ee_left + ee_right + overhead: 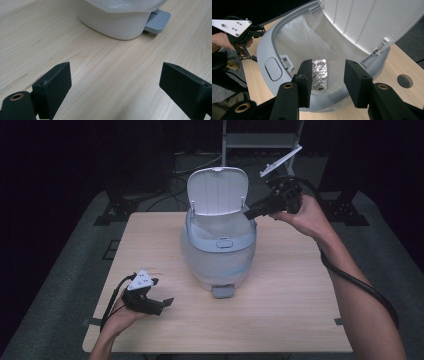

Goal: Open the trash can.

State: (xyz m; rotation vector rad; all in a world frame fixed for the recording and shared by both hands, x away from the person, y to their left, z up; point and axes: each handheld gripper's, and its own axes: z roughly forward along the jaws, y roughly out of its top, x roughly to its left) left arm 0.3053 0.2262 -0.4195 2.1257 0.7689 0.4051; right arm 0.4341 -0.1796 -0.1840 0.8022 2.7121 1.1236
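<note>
Blister pack down in the lined pedal bin

We hold our right gripper [327, 82] at the bin's [218, 251] open rim, jaws partly apart and gripping nothing; the silver blister pack [319, 77] lies loose on the liner [297, 37] inside, under the raised lid [217, 190]. Our left gripper [115, 82] rests wide and empty on the tabletop [290, 300], near the pedal [157, 21].

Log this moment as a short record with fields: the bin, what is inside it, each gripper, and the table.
bin: white pedal bin, lid raised, plastic liner inside
contents: silver blister pack lying in the liner
pedal: grey pedal at the base, nothing on it
right gripper: right gripper over the open bin, jaws apart, nothing between the pads
left gripper: left gripper low over the table, jaws wide, empty
table: light wood table
</note>
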